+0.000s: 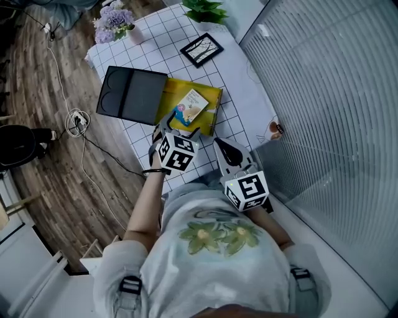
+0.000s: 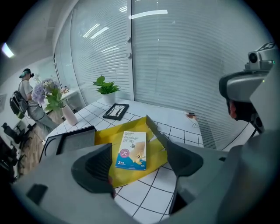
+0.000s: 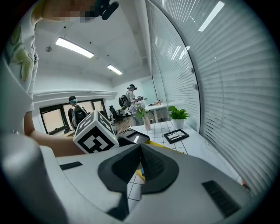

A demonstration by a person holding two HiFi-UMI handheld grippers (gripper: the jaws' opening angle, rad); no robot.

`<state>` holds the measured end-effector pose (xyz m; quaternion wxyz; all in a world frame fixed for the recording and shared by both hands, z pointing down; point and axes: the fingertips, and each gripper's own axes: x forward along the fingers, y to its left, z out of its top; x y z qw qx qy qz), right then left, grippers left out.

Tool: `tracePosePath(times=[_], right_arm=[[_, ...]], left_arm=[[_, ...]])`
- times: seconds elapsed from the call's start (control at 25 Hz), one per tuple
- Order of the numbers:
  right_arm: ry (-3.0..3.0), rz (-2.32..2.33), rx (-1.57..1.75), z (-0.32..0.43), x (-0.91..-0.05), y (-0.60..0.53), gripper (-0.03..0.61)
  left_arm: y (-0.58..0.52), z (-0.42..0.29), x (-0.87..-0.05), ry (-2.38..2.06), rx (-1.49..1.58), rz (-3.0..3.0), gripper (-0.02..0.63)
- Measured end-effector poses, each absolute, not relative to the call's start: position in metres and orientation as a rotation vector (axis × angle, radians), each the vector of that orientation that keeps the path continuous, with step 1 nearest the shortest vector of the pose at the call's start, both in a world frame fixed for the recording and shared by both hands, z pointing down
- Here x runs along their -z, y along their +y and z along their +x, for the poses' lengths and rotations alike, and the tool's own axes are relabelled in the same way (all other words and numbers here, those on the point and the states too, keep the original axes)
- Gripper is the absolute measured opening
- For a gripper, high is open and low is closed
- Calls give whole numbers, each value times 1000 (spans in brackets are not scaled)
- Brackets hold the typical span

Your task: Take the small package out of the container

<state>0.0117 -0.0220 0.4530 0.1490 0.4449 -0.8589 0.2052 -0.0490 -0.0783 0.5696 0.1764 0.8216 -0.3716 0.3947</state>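
Observation:
A small white-and-blue bandage package [image 1: 191,105] [image 2: 132,150] lies flat on the opened yellow container [image 1: 209,94] [image 2: 109,133], whose black lid [image 1: 130,94] [image 2: 70,140] is folded out to the left. My left gripper [image 1: 177,131] [image 2: 140,168] hovers at the container's near edge, just short of the package. It is open, with nothing between its pads. My right gripper [image 1: 219,143] [image 3: 141,164] sits to the right of it over the table's front edge, its jaws shut together on nothing.
On the white checked tablecloth [image 1: 245,93] stand a black picture frame [image 1: 201,49] [image 2: 116,110], a green plant [image 1: 205,9] [image 2: 106,87] and a vase of flowers [image 1: 115,22] [image 2: 54,98] at the far end. A blind-covered glass wall [image 1: 329,93] runs along the right. Cables [image 1: 78,121] lie on the floor at left.

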Motion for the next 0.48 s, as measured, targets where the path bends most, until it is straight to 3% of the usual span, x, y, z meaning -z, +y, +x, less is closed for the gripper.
tracePosePath(times=[0.48], right_arm=[[-2494,1241,-628,21,-459,-61,8]], left_arm=[[-102,-44,-610,-993,-1277,2209,374]])
